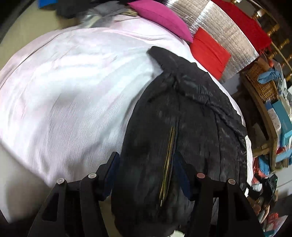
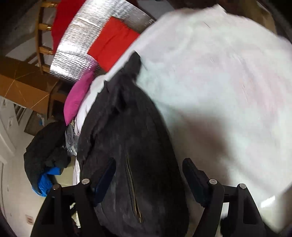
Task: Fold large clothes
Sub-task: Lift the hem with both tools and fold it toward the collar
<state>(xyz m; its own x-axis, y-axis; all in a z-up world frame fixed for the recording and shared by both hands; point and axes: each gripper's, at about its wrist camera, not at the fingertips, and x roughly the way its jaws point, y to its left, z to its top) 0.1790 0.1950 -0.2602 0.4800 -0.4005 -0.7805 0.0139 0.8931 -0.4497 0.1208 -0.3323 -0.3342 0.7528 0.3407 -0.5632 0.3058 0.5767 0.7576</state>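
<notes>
A black padded jacket [image 1: 182,116] with a gold zip [image 1: 168,160] lies in a long bundle on a pale sheet [image 1: 73,87]. My left gripper [image 1: 146,164] hovers over its near end, jaws apart, with the zip showing between the fingers and no pad seen pressing the cloth. In the right wrist view the same jacket [image 2: 127,131] runs away from me, its zip [image 2: 132,187] between the spread fingers of my right gripper [image 2: 148,170], which also stands open above it. The picture is blurred by motion.
A magenta pillow [image 1: 160,16], red cloth [image 1: 209,51] and a silver foil mat [image 1: 226,31] lie at the bed's far side. A wicker basket [image 1: 261,82] and boxes crowd the right. A dark and blue garment heap [image 2: 45,164] lies on the floor at left.
</notes>
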